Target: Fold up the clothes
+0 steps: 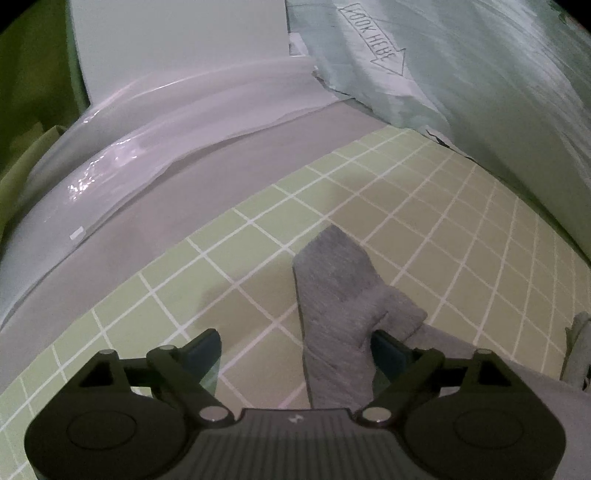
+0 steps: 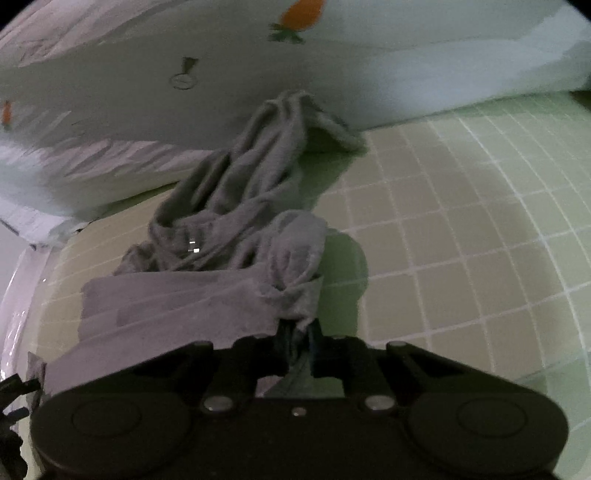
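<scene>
A grey garment [image 1: 336, 295] lies on the green grid mat [image 1: 461, 236]. In the left wrist view a narrow flap of it runs forward between the fingers of my left gripper [image 1: 295, 349], which stands open, its right finger against the cloth edge. In the right wrist view the same grey garment [image 2: 229, 206] is bunched in folds, one end reaching the white wall at the back. My right gripper [image 2: 295, 339] is shut on a pinched corner of that grey cloth. A flatter folded layer [image 2: 166, 306] lies to its left.
The grid mat [image 2: 461, 229] extends to the right. A glossy clear plastic sheet [image 1: 129, 158] covers the grey table surface beyond the mat. A pale sheet with a hand-drawn arrow [image 1: 376, 40] hangs at the back. A carrot picture [image 2: 299, 16] marks the white backdrop.
</scene>
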Demonstrator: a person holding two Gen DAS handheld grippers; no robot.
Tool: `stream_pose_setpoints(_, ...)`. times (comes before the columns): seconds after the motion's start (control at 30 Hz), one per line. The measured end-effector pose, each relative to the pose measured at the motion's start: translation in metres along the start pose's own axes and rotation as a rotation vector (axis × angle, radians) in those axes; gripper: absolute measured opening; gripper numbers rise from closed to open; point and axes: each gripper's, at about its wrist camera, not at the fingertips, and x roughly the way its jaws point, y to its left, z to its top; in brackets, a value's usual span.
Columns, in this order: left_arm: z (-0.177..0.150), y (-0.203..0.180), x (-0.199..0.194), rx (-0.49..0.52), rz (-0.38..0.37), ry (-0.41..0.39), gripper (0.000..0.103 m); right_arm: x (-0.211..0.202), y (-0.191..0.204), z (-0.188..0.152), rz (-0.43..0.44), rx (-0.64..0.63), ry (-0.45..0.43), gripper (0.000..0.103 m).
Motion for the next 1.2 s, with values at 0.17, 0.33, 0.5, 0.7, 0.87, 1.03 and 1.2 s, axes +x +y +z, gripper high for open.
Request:
stream_pose_setpoints(0.17, 0.001, -0.001, -0.001, -0.003, -0.004, -0.002, 0.087, 0.001, 0.005, 0.0, -0.038, -0.088, 0.011, 0.017)
stream_pose_setpoints(0.33, 0.003, -0.003, -0.008, 0.002, -0.052, -0.014, 0.055, -0.01, -0.003, 0.006, -0.081, -0.065, 0.016, 0.057)
stream_pose_setpoints(0.5, 0.011, -0.015, -0.021, -0.019, -0.124, -0.002, 0.017, -0.032, -0.02, 0.007, -0.079, -0.01, -0.031, 0.066)
stream_pose_setpoints(0.7, 0.011, -0.057, -0.067, 0.052, -0.283, -0.059, 0.016, -0.048, -0.039, -0.002, -0.116, -0.014, -0.058, 0.066)
stream_pose_setpoints(0.87, -0.02, -0.128, -0.102, 0.162, -0.441, -0.054, 0.016, -0.06, -0.054, -0.011, -0.145, -0.012, -0.077, 0.066)
stream_pose_setpoints(1.03, -0.068, -0.205, -0.132, 0.339, -0.525, -0.008, 0.03, -0.071, -0.058, -0.019, -0.162, -0.016, -0.108, 0.066)
stream_pose_setpoints(1.2, -0.1, -0.232, -0.15, 0.466, -0.511, 0.033, 0.077, -0.082, -0.058, -0.027, -0.186, -0.04, -0.145, 0.077)
